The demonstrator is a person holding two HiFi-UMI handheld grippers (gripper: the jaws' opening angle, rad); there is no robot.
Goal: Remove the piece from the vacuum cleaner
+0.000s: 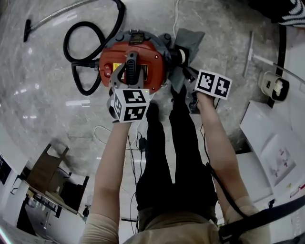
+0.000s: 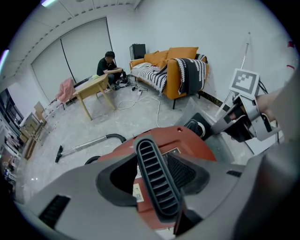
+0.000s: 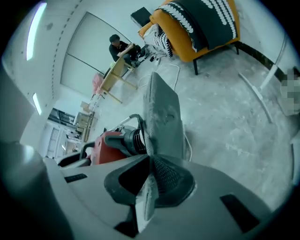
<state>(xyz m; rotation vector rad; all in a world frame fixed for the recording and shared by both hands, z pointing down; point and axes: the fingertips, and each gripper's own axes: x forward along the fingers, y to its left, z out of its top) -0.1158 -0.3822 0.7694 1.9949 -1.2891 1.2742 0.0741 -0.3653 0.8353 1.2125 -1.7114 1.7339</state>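
The red vacuum cleaner [image 1: 143,59] stands on the pale floor [image 1: 47,95]. Its black hose [image 1: 86,43] coils off at its 9 o'clock in the head view, and the wand [image 1: 57,14] lies out towards 10 o'clock. The left gripper [image 2: 159,187] has its jaws pressed onto the ribbed black carry handle [image 2: 157,176] on top of the body. At the cleaner's 3 o'clock side a grey flat piece [image 3: 164,117] (cloth-like, possibly a bag) stands edge-up. It meets the ribbed black collar [image 3: 136,140] on the machine. The right gripper [image 3: 149,185] pinches the near edge of this piece, its jaws nearly together with only the thin grey material between them. The two grippers sit near each other, left at 6 o'clock of the cleaner, right at 4 o'clock.
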